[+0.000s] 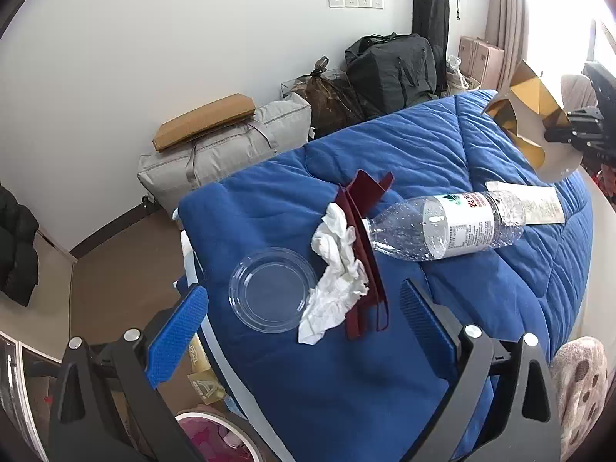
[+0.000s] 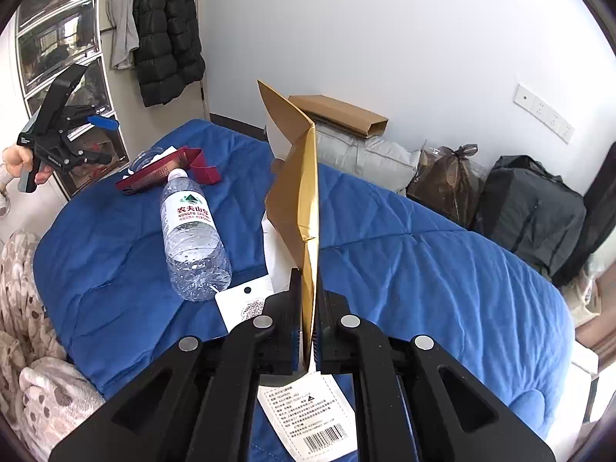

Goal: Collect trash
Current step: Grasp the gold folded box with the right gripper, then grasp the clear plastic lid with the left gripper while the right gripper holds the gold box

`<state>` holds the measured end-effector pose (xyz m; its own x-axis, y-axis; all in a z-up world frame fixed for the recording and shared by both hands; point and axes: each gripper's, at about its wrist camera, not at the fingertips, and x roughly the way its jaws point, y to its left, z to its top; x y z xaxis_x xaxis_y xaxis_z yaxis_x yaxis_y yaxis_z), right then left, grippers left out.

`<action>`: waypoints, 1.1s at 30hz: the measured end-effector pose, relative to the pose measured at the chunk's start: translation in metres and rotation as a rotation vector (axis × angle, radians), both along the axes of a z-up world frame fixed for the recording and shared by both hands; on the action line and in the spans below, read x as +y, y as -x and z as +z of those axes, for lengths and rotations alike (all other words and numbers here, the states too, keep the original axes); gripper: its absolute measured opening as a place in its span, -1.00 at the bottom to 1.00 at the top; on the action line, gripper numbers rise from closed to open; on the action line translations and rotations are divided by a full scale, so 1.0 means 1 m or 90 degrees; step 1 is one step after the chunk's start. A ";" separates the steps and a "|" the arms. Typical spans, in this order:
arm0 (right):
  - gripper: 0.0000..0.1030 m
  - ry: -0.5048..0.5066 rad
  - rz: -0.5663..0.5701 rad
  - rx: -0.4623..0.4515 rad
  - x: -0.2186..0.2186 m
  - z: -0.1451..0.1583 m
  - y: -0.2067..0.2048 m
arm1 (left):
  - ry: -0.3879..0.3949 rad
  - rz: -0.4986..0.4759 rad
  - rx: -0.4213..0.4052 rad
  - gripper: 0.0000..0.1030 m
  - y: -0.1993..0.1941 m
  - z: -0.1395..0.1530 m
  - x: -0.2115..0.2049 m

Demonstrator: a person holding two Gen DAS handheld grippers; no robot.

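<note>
- Gold card packaging (image 2: 298,192): your right gripper (image 2: 308,331) pinches its lower edge, jaws pressed onto the sheet so it stands up edge-on, lifted clear of the blue quilt (image 2: 423,269); the left wrist view shows it raised well beyond the other litter (image 1: 527,123).
- Remaining trash, all lying on the quilt: a clear plastic bottle (image 1: 446,227) on its side, a crumpled tissue (image 1: 338,269) touching a dark red folded card (image 1: 365,254), a clear plastic lid (image 1: 269,294) just beside the tissue, and a white printed tag (image 2: 308,415) under the right gripper.
- Left gripper (image 1: 304,319): jaws spread wide and empty, hovering near the lid and tissue, probably lined up to take one of them.
- Bin (image 1: 215,435): a round rim with a pink lining shows below the quilt's edge, likely the destination.
- Your left hand (image 2: 15,161) grasps its gripper's handle, tilted towards the quilt.
</note>
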<state>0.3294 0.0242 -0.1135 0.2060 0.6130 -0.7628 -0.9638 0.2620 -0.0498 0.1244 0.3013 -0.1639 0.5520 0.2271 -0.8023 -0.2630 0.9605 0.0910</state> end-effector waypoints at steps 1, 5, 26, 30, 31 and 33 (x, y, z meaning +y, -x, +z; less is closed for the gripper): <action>-0.92 0.001 0.000 0.000 0.002 -0.002 0.000 | 0.008 0.006 0.002 0.90 -0.001 -0.002 0.008; -0.92 0.006 0.006 0.003 0.011 -0.006 0.003 | 0.043 0.047 0.032 0.62 -0.011 -0.023 0.044; -0.92 0.008 0.023 0.002 0.038 -0.007 0.017 | 0.135 0.047 0.005 -0.90 -0.004 -0.053 0.063; -0.92 0.010 0.024 -0.009 0.038 -0.002 0.021 | 0.067 0.022 -0.006 -0.90 0.002 -0.033 0.038; -0.92 0.009 0.024 -0.010 0.037 -0.001 0.021 | 0.055 0.012 -0.010 -0.90 0.004 -0.028 0.032; -0.92 0.006 0.027 -0.009 0.037 0.005 0.024 | 0.038 -0.005 -0.021 -0.90 0.009 -0.017 0.021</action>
